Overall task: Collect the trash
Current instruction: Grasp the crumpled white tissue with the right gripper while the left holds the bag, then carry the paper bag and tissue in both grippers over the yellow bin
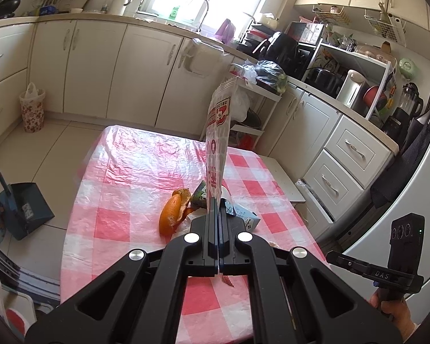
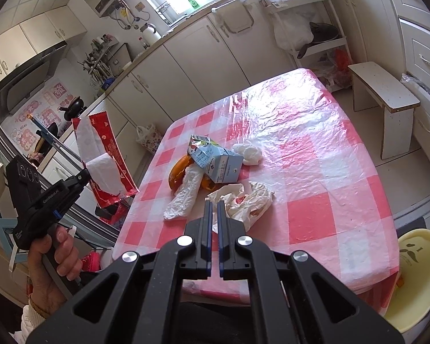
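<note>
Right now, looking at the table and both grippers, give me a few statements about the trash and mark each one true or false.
1. The left gripper is shut on a red and white wrapper. True.
2. The right gripper holds the milk carton. False: it holds nothing; the carton lies on the table.
3. The orange peel lies beside the carton. True.
4. The wrapper lies flat on the table. False: it is held up in the air, left of the table in the right wrist view.
5. A crumpled white tissue sits on the table beyond the carton. True.
6. The yellow bin stands on the table. False: it sits off the table's near right corner.
</note>
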Motion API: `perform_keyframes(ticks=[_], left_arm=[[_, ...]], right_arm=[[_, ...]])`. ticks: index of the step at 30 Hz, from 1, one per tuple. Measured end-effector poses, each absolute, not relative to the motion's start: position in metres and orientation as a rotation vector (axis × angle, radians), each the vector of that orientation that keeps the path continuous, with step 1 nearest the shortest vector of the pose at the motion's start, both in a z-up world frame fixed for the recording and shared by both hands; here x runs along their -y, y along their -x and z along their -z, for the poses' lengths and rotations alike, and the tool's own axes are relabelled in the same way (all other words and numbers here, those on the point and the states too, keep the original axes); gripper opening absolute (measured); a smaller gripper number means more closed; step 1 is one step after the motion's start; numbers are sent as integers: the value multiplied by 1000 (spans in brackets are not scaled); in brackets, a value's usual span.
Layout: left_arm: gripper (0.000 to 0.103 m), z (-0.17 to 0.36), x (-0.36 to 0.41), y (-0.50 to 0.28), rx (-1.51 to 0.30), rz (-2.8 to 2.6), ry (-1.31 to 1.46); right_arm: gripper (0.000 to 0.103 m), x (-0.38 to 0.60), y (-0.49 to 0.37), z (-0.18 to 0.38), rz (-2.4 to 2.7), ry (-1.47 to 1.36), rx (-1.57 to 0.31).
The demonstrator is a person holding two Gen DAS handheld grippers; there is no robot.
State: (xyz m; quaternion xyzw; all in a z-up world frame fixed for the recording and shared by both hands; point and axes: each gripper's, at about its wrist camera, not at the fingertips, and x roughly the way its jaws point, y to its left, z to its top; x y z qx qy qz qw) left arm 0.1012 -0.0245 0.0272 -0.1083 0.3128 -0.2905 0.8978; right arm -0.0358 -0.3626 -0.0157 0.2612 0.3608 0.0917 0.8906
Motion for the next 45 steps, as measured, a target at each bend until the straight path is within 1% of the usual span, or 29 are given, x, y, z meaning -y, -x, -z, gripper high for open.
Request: perform_keyframes(ticks=[15,20,21,22,23,24,25,31,33,35,36,37,38,39,45], left_arm=[[1,-27,31,-99,-650,600,208],[1,-25,37,-99,-658,598,200],[1,-24,38,-99,-660,598,198],[1,-23,39,-99,-663,599,195],[1,-23,40,-99,-665,599,193],[1,-23,40,-99,-665,600,192],[1,-23,39,-99,-665,601,191],[1,-24,36,-99,-659,597,208],[1,-24,35,-100,-657,596,212],[1,-25,33,-99,-656,598,214],[1,-25,34,-99,-655,599,213],[1,-25,34,-98,-655,601,211],[1,-25,34,-98,-654,602,209],[1,-25,35,-98,-654,603,206],[1,-25,36,-97,-656,607,197]], right_arm=[[4,371,44,12,-202,-559,-719],[4,370,38,19,-209,-557,-761],[6,369,33,21,-204,-554,-778],[25,368,29,24,-202,-553,-788],[64,367,24,25,-195,-545,-796],[78,365,17,26,-173,-522,-796],[84,363,11,29,-163,-503,-798],[83,342,-32,62,-181,-411,-944],[71,330,-38,73,-202,-364,-983],[43,323,-40,81,-225,-343,-1014],[43,321,-37,80,-232,-331,-998],[40,320,-36,79,-239,-321,-998],[30,320,-34,78,-244,-315,-990],[28,321,-31,76,-244,-312,-982],[27,340,-6,59,-214,-324,-904]])
